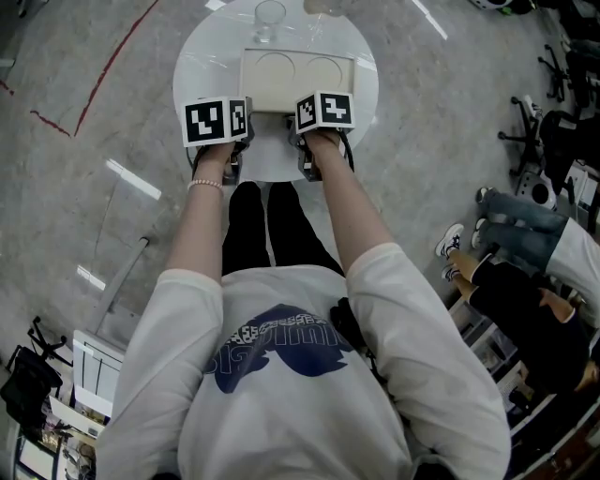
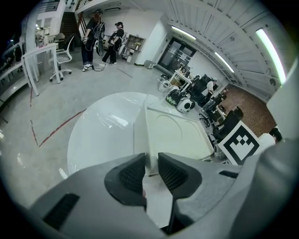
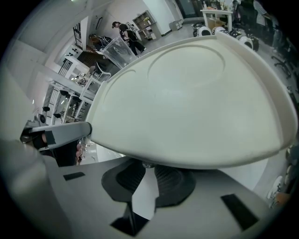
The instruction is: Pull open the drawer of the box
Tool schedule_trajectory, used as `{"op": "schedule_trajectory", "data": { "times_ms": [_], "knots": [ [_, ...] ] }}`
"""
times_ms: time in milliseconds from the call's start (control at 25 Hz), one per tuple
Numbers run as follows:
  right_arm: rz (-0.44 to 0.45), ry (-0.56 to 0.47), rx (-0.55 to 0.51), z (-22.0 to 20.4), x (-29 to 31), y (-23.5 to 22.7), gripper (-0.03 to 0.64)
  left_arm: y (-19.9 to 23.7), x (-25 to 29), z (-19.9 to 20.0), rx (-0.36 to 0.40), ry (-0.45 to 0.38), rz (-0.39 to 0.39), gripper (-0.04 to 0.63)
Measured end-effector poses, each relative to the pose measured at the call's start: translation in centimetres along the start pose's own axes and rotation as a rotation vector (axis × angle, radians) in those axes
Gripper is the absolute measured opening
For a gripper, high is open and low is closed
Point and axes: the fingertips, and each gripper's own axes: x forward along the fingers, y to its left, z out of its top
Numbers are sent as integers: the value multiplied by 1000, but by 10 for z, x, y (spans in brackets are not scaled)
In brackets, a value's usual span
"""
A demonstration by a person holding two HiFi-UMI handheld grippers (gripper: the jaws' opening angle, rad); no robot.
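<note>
A cream box (image 1: 300,80) with two round hollows in its lid stands on a round white table (image 1: 202,75). My left gripper (image 1: 240,141) is at the box's front left corner. In the left gripper view its jaws (image 2: 151,170) are closed on that corner edge of the box (image 2: 173,130). My right gripper (image 1: 306,141) is at the box's front face. In the right gripper view a small metal drawer knob (image 3: 147,164) shows just under the overhanging lid (image 3: 187,93), and the right gripper (image 3: 147,173) has its pads against it. The drawer front is hidden.
A clear glass (image 1: 270,19) stands behind the box near the table's far edge. People sit at the right (image 1: 525,281), with office chairs (image 1: 539,141) beyond them. A red line (image 1: 103,75) marks the grey floor to the left.
</note>
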Motion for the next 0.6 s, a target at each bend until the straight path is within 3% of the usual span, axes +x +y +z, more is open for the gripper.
{"op": "schedule_trajectory", "data": {
  "times_ms": [600],
  "knots": [
    [13,8,1,-24,-1,4,55,2,-1,-1,-13,3,2,97]
  ]
}}
